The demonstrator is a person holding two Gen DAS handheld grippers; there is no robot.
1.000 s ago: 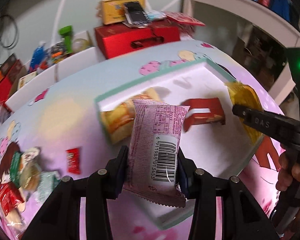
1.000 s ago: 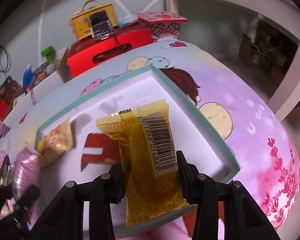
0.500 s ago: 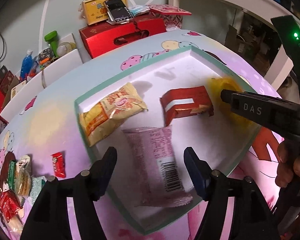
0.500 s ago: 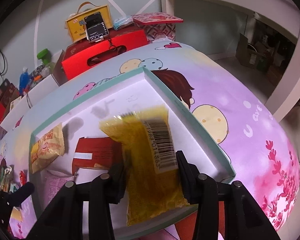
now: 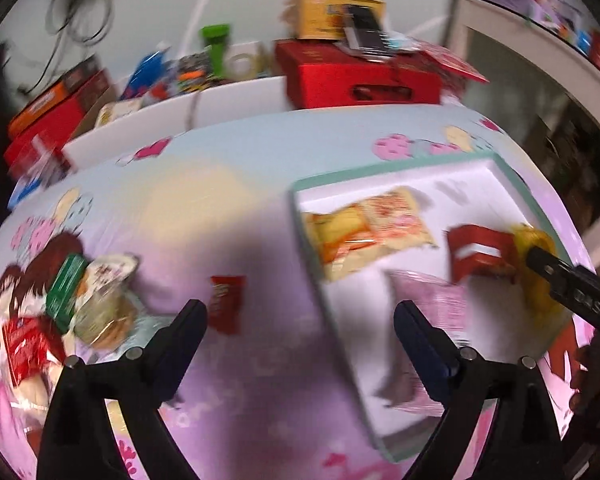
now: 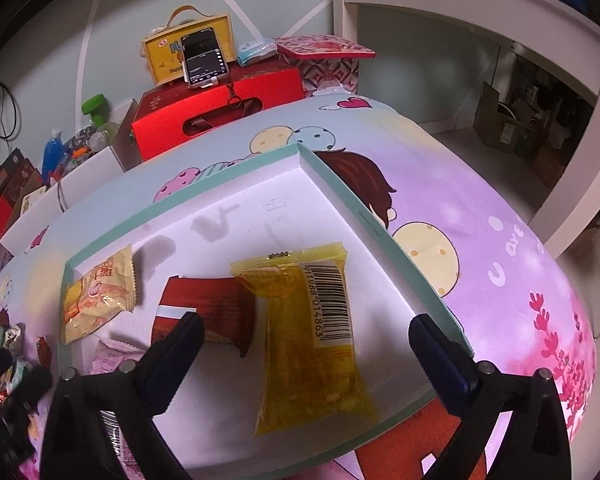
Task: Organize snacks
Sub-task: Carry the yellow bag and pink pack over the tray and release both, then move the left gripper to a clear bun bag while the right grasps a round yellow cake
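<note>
My right gripper hangs over the teal-rimmed white tray, jaws opening wide. The yellow packet lies flat on the tray floor between its fingers, untouched by the pads. Beside it in the tray lie a red packet, an orange-yellow packet and a pink packet. My left gripper is over the tablecloth left of the tray, jaws opening with nothing between them. A small red packet lies just beyond its left finger. The pink packet rests in the tray to its right. The left wrist view is blurred.
A heap of loose snacks lies at the table's left. Behind the table stand a red box, a yellow carry box with a phone and a white bin of bottles. The table drops off at the right beside a white shelf.
Both grippers opened and let go: the pink packet and the yellow packet now lie in the tray. The left gripper swung left, off the tray toward the loose snacks. The right hand stayed put.
</note>
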